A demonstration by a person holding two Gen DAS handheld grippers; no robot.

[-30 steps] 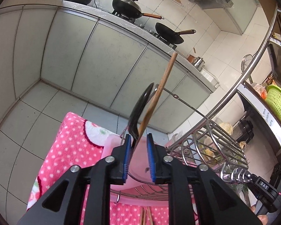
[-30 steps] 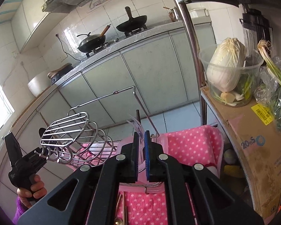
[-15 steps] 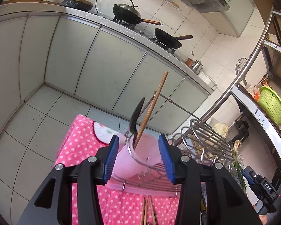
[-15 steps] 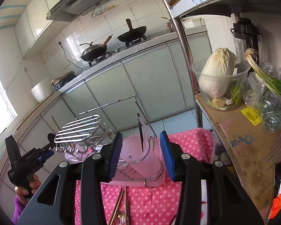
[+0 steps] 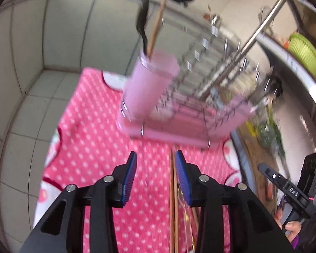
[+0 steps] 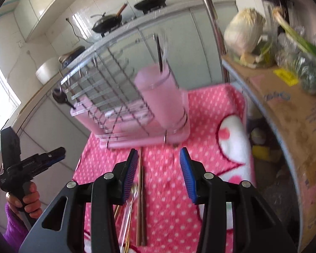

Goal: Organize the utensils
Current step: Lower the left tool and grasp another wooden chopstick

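Note:
A wire dish rack (image 5: 208,78) on a pink tray stands on a pink dotted towel (image 5: 90,130). Its left pink cup (image 5: 147,90) holds a black spoon (image 5: 142,25) and a wooden chopstick (image 5: 158,19). Its right pink cup (image 6: 162,97) holds a dark utensil (image 6: 159,52) and a clear one. My left gripper (image 5: 155,168) is open and empty above the towel. My right gripper (image 6: 158,166) is open and empty. Wooden chopsticks (image 6: 140,200) and a clear spoon (image 6: 129,206) lie on the towel under both grippers; the chopsticks also show in the left wrist view (image 5: 172,200).
Kitchen cabinets and a stove with two pans (image 6: 109,21) run behind. A metal shelf on the right carries a cardboard box (image 6: 288,113), a cabbage (image 6: 242,33) and greens. A green basket (image 5: 305,52) sits higher up. The floor is tiled.
Both grippers have let go of the utensils in the cups, opened, pulled back from the rack and tipped down toward the towel. The view is blurred from motion.

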